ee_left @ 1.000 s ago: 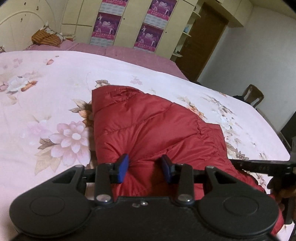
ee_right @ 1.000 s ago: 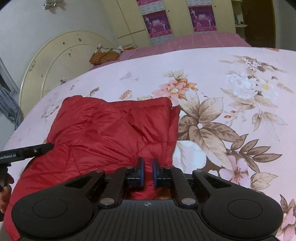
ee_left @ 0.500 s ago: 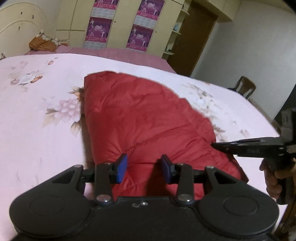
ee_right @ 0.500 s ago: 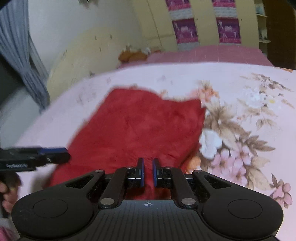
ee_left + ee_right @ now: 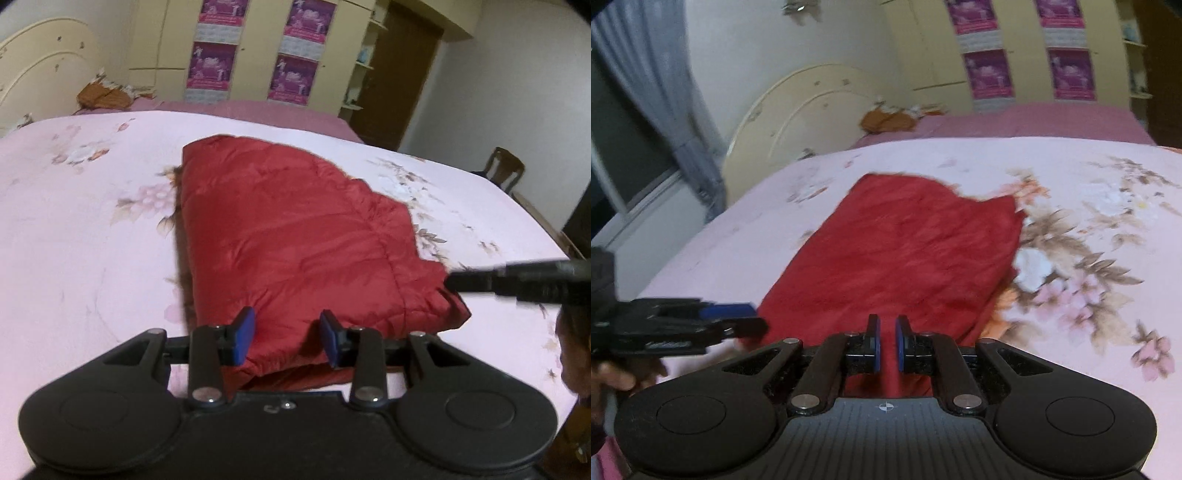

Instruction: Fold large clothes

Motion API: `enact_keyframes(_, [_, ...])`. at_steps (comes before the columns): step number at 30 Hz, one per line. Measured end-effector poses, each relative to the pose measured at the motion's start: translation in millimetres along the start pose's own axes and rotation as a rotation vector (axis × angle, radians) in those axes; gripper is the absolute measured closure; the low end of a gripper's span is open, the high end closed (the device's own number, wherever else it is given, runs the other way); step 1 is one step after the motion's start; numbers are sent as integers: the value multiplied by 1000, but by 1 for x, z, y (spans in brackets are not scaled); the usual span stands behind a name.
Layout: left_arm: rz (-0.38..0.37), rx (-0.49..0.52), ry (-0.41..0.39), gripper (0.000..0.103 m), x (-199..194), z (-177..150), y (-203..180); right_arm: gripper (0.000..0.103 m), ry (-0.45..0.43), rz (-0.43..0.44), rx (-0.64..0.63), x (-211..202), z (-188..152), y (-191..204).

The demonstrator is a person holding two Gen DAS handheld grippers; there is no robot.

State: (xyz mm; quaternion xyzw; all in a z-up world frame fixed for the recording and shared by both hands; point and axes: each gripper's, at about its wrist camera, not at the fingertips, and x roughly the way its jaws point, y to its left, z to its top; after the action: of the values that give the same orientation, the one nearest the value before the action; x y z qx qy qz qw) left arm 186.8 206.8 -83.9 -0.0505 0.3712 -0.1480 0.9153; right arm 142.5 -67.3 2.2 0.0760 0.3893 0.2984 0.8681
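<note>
- I see the red padded jacket (image 5: 295, 236) lying folded into a rough rectangle on the bed (image 5: 85, 229), on top of a pink bedspread with a floral print.
- My left gripper (image 5: 287, 341) hovers at the near edge of the jacket; its jaws are spread wide, the blue pads (image 5: 243, 334) on either side of the hem and holding nothing.
- In the left wrist view my right gripper (image 5: 480, 282) comes in from the right, its tip at the jacket's near right corner; I cannot tell whether it touches the cloth.
- In the right wrist view the right gripper (image 5: 887, 345) sits over the near end of the jacket (image 5: 908, 258), its jaws drawn almost together with only a narrow gap; the picture is blurred, and I see no cloth caught between them.
- From the same view my left gripper (image 5: 738, 317) reaches in from the left, beside the jacket's near left corner.
- A cream headboard (image 5: 798, 114) stands at the far left end of the bed, with an orange-brown bundle (image 5: 886, 120) lying near it.
- Yellow wardrobe doors (image 5: 255, 48) with purple posters (image 5: 212, 66) rise behind the bed, and a wooden chair (image 5: 504, 173) stands by the right wall.
</note>
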Motion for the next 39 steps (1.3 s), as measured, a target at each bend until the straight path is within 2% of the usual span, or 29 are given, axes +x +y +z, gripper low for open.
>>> enact_keyframes(4, [54, 18, 11, 66, 8, -7, -9, 94, 71, -62, -23, 24, -17, 0])
enact_keyframes(12, [116, 40, 1, 65, 15, -13, -17, 94, 84, -87, 2, 40, -27, -7])
enact_keyframes(23, [130, 63, 16, 65, 10, -13, -21, 94, 87, -131, 26, 30, -25, 3])
enact_keyframes(27, [137, 61, 32, 65, 11, -11, -21, 94, 65, -133, 72, 18, -26, 2])
enact_keyframes(32, [160, 25, 37, 64, 2, -9, -28, 94, 65, -161, 83, 5, -31, 7])
enact_keyframes(33, [147, 12, 11, 62, -11, -8, -32, 94, 54, -173, 85, -1, -31, 10])
enact_keyframes(34, [137, 15, -34, 47, -28, -9, -38, 94, 23, -184, 80, -15, -30, 14])
enact_keyframes(35, [152, 20, -70, 17, -42, -11, -45, 94, -5, -195, 74, -27, -30, 18])
enact_keyframes(36, [178, 16, -109, 4, -57, -14, -51, 93, -36, -218, 71, -42, -31, 22])
enact_keyframes(37, [197, 9, -151, 0, -71, -19, -57, 90, -62, -244, 74, -55, -33, 24])
enact_keyframes(39, [230, -15, -186, 0, -100, -27, -67, 3, -130, -313, 98, -81, -38, 28])
